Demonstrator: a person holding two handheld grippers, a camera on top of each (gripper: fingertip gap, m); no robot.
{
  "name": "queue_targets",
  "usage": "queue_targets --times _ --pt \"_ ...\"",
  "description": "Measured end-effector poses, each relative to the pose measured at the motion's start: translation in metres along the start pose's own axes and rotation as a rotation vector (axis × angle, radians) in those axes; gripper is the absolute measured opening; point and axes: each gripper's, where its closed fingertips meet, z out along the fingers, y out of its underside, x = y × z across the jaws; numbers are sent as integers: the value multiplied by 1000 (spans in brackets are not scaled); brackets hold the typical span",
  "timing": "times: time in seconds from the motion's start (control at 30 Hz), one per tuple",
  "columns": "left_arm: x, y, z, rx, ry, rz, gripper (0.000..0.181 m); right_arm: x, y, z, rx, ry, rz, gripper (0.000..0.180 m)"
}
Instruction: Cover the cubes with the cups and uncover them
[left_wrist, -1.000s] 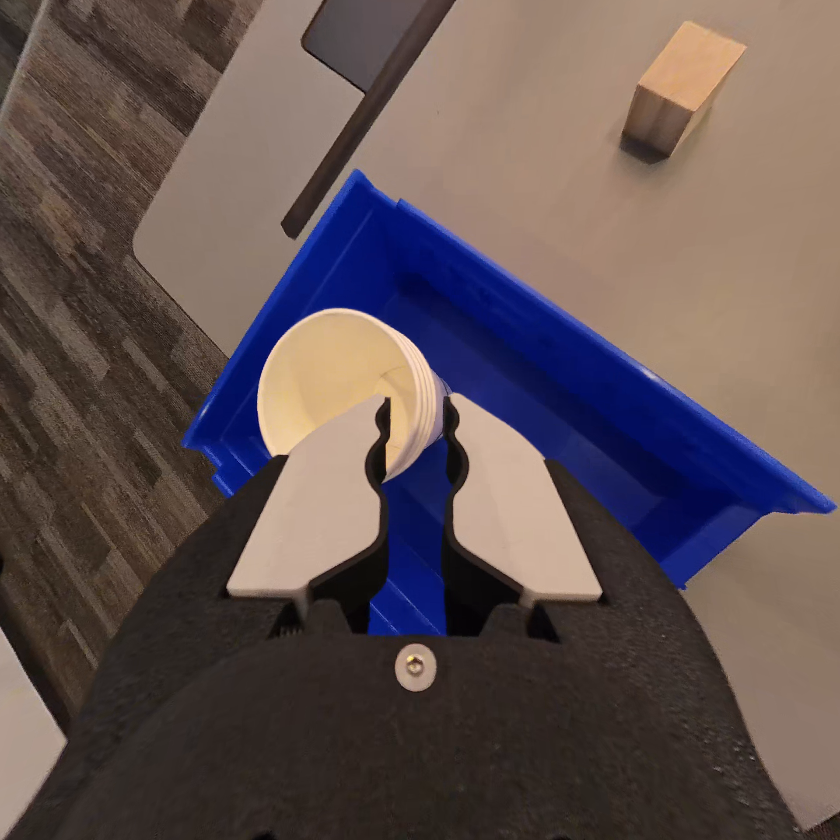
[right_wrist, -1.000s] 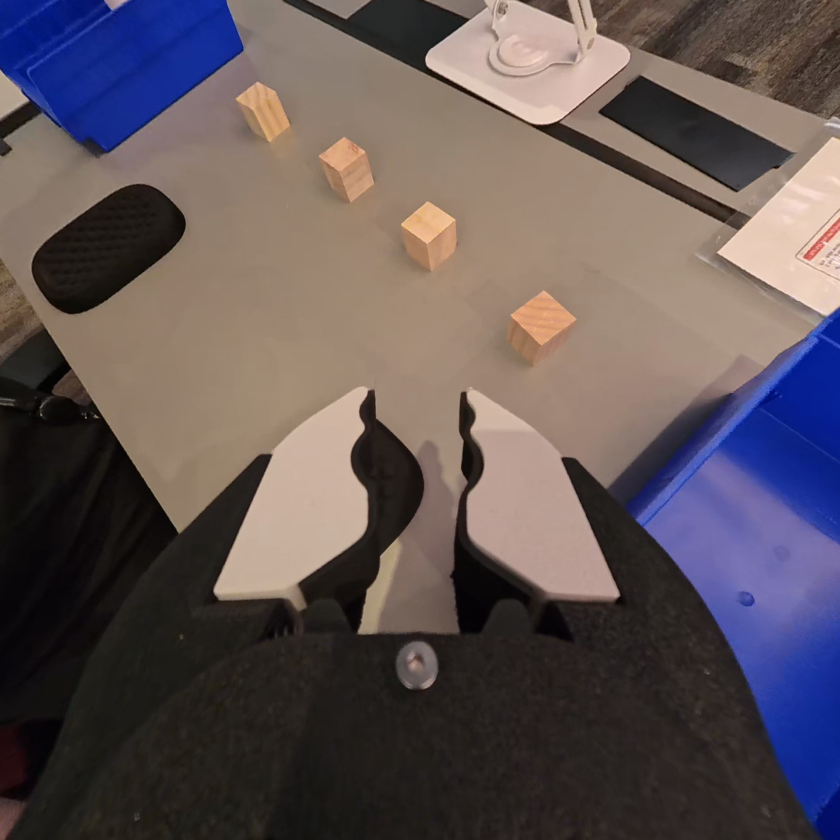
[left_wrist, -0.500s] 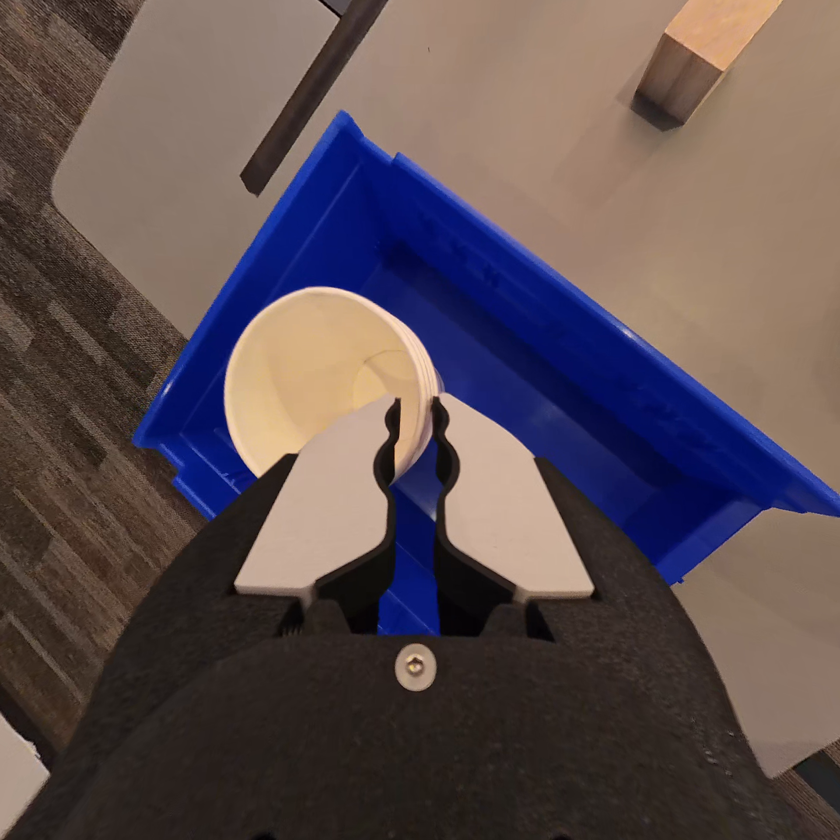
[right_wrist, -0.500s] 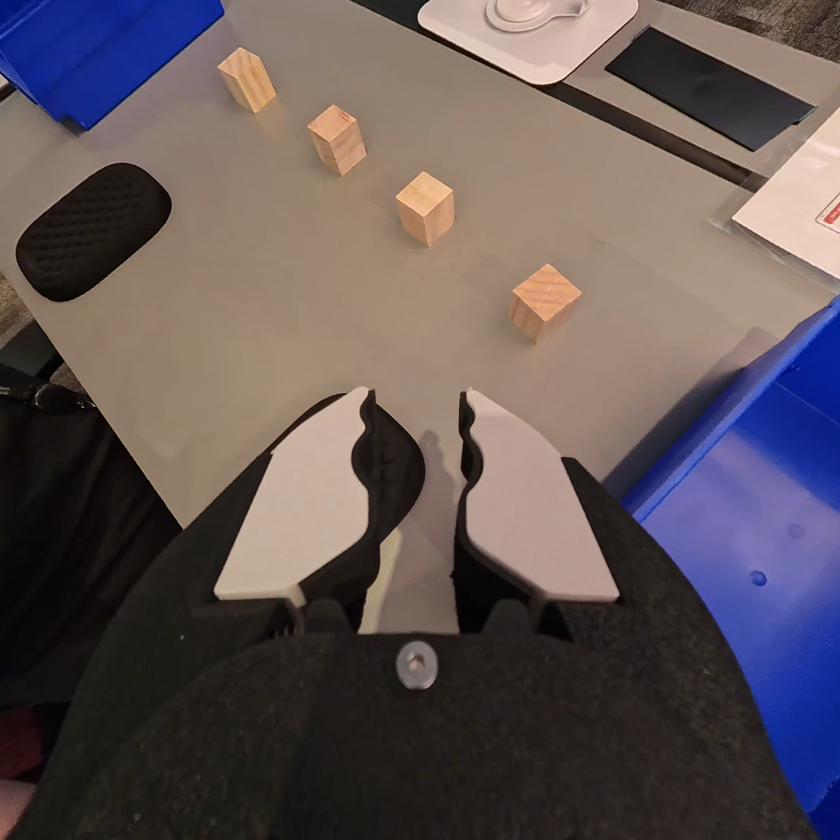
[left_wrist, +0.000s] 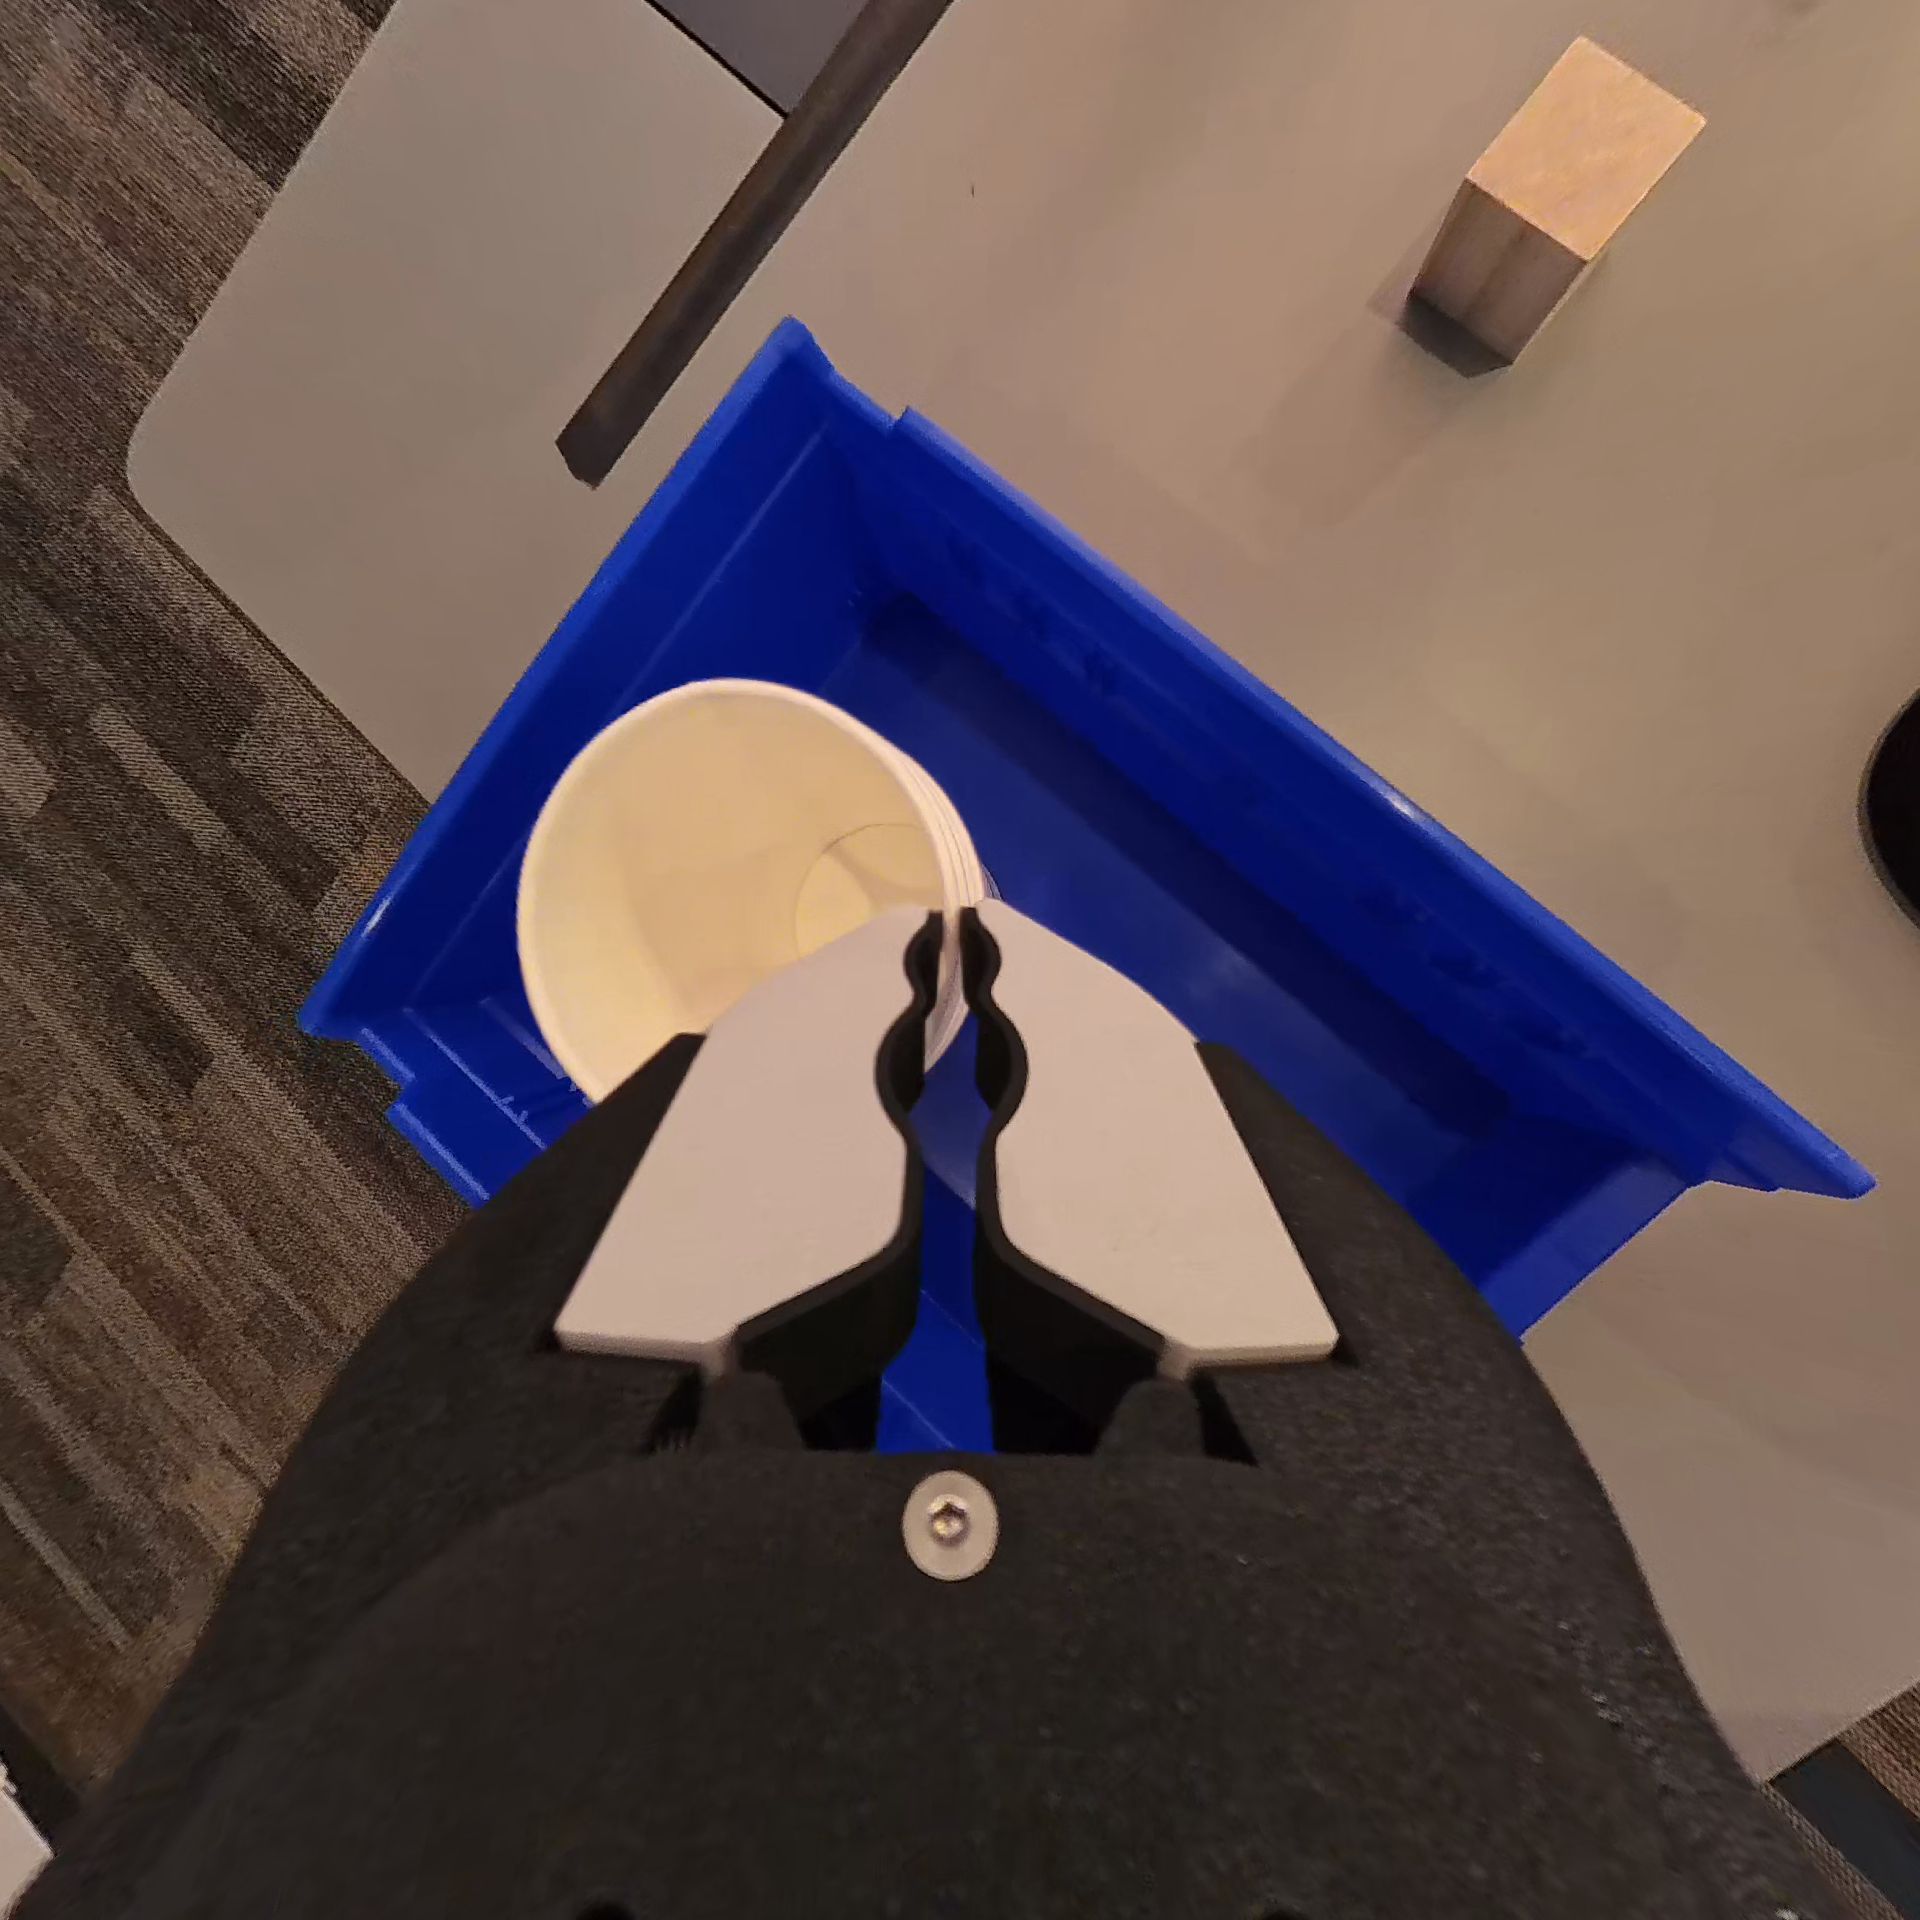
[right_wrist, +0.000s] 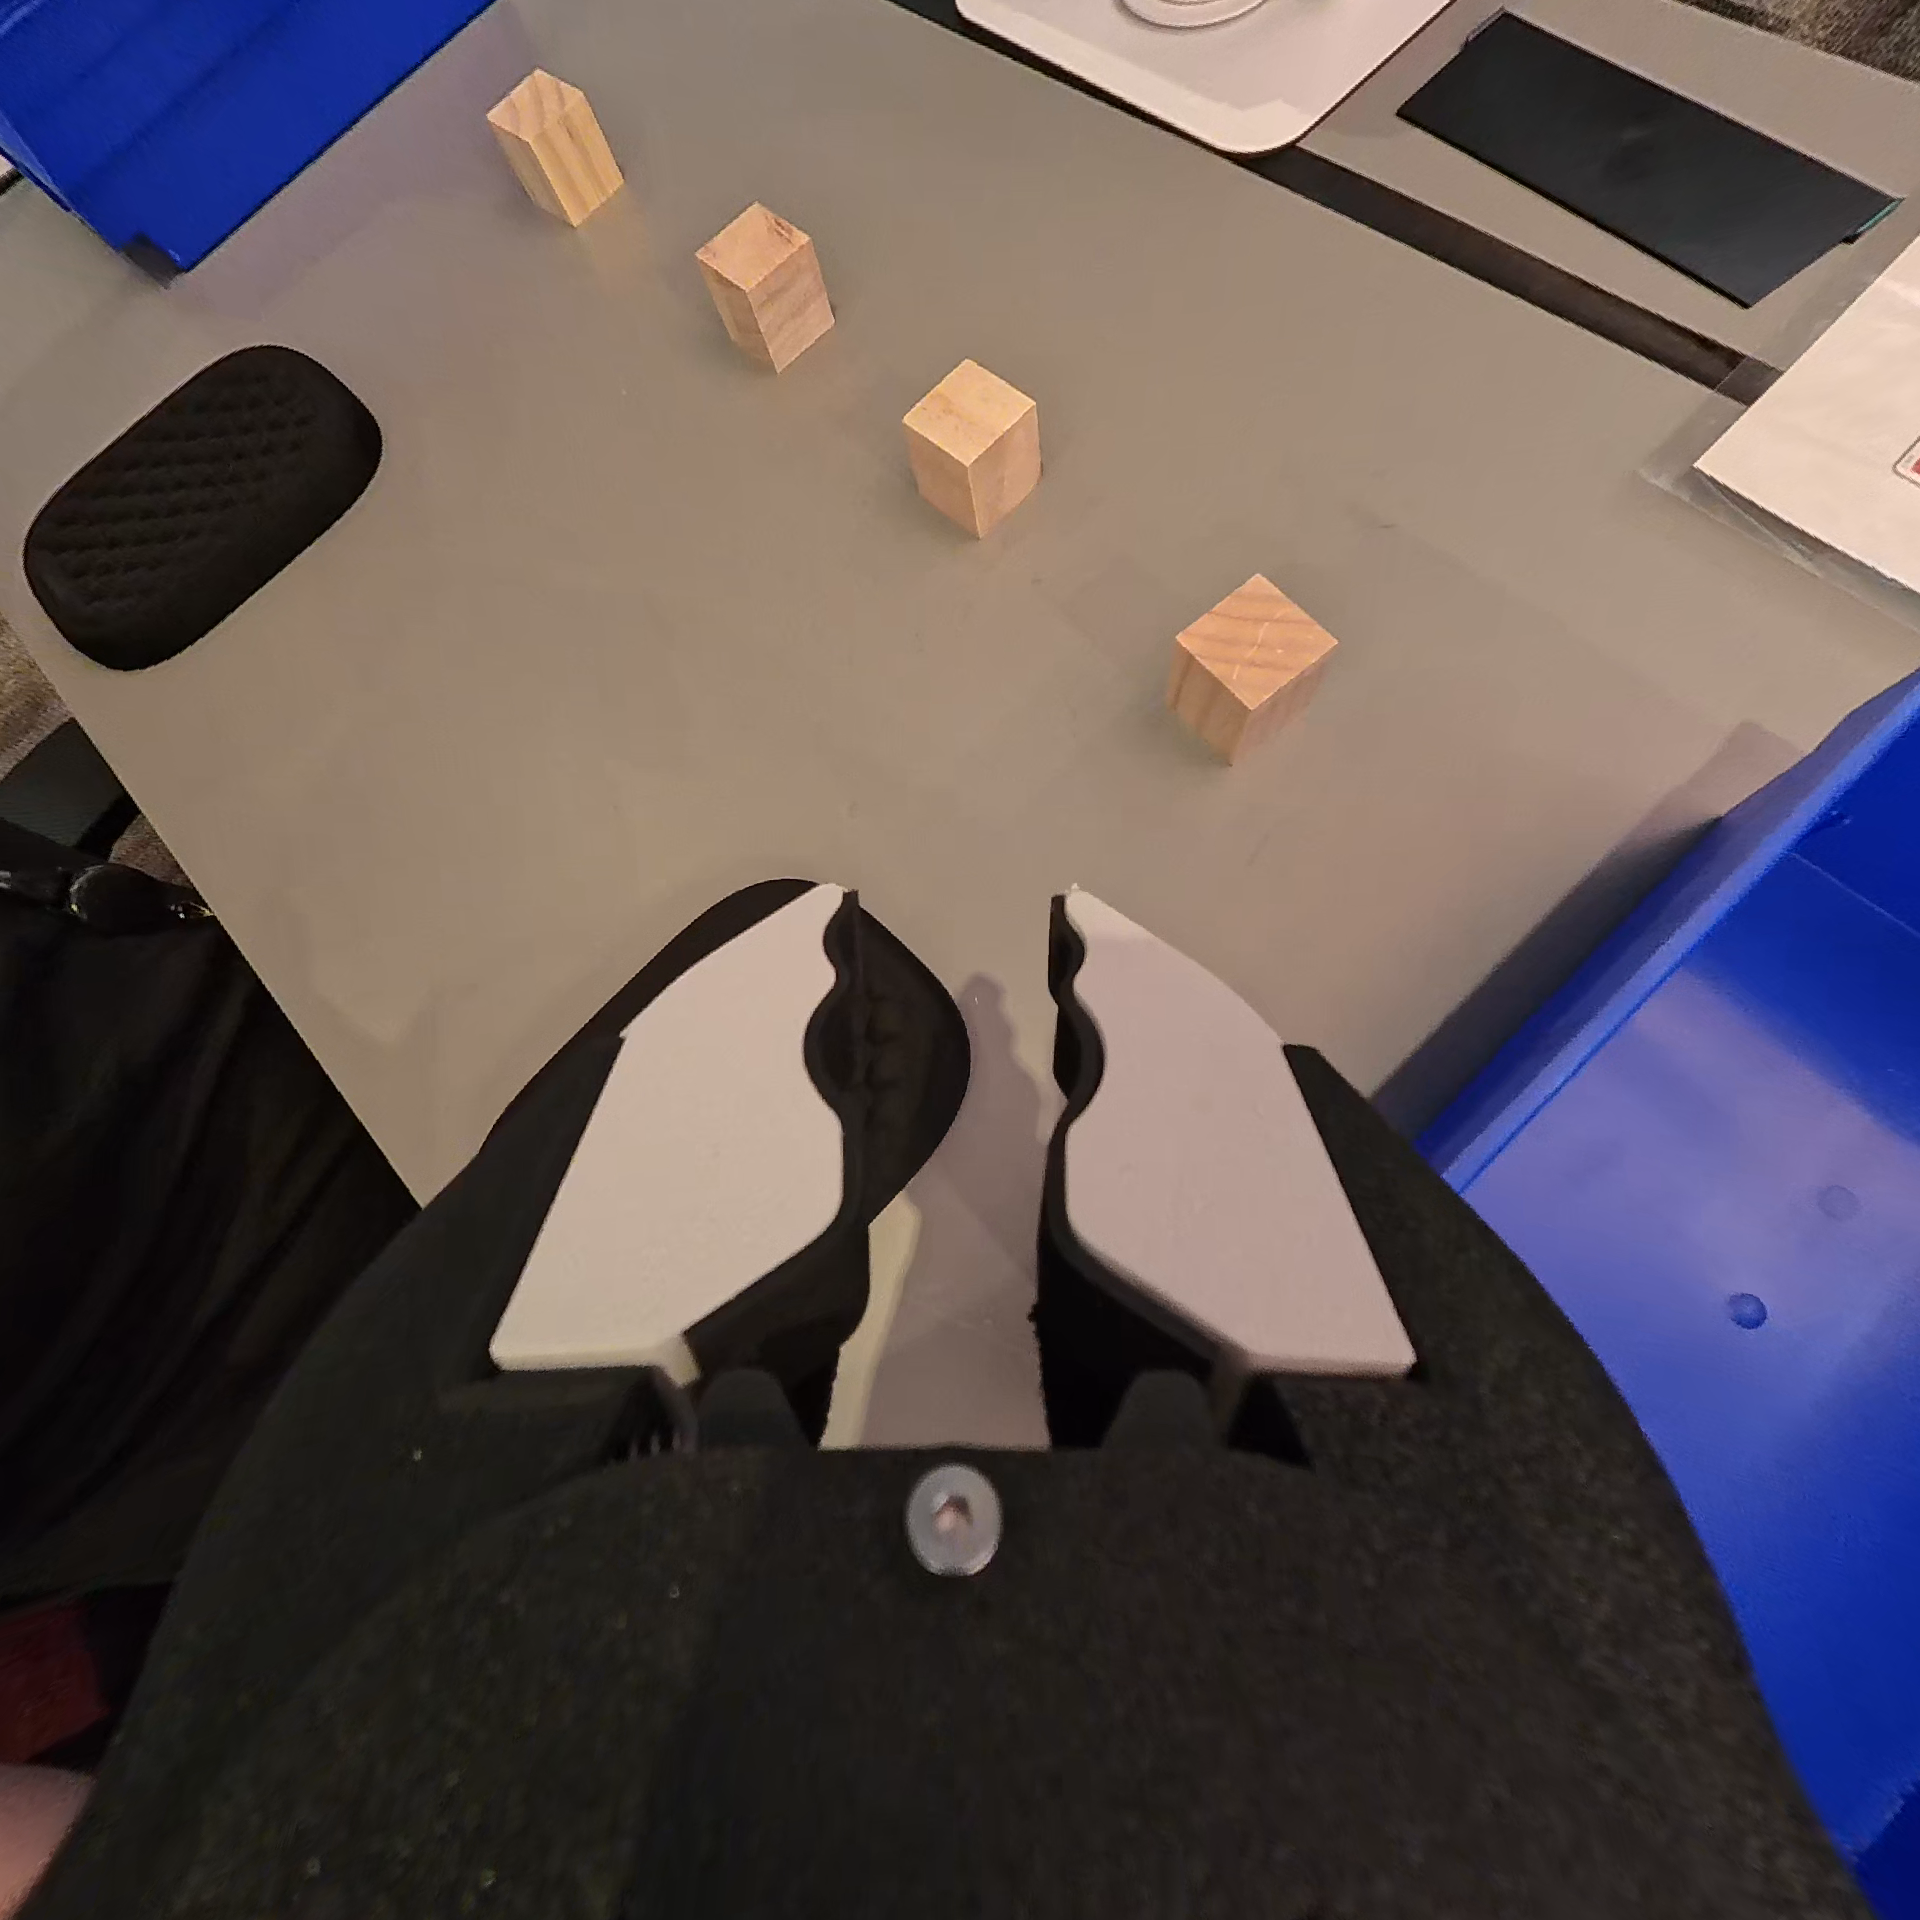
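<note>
Stage: early, by my reading. All four wooden cubes in the right wrist view stand bare on the tabletop, so no covering shows yet, and the uncovering is left too.

Left gripper: its fingers are nearly closed, pinching the rim of a stack of white paper cups. The stack lies tilted with its mouth toward the camera, just ahead of the fingertips and to their left.

Cups' place: over the blue bin, whose long trough runs ahead and to the right of the fingers. Whether the stack rests on the bin floor or hangs clear of it, I cannot tell.

Right gripper: fingers parted with a plain gap, nothing between them, poised over the near edge of the tabletop.

Cubes' place: a slanting row ahead of the right fingers, from ahead-right back to far-left, each well apart from the next.

Only the left view shows: the cups, the grip and the bin's inside; just one cube, far ahead to the right.

Only the right view shows: the whole row of cubes, a black pad ahead-left, and a second blue bin close on the right.

Left to do: probably separate one cup from the stack, then invert it over a cube.
</note>
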Motion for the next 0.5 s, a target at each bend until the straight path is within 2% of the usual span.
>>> queue_targets --times 0.13,0.2,0.27,0.5 --pt "2 1 2 -16 2 -1 3 0 3 1 -4 -5 -1 35" --pt "0 4 3 -40 -18 2 11 0 4 1 -8 -7 0 35" --pt "1 3 4 -40 -18 12 5 0 5 0 -6 -6 -2 35" --pt "-1 0 2 -28 -36 12 3 3 7 -4 -1 -2 4 34"
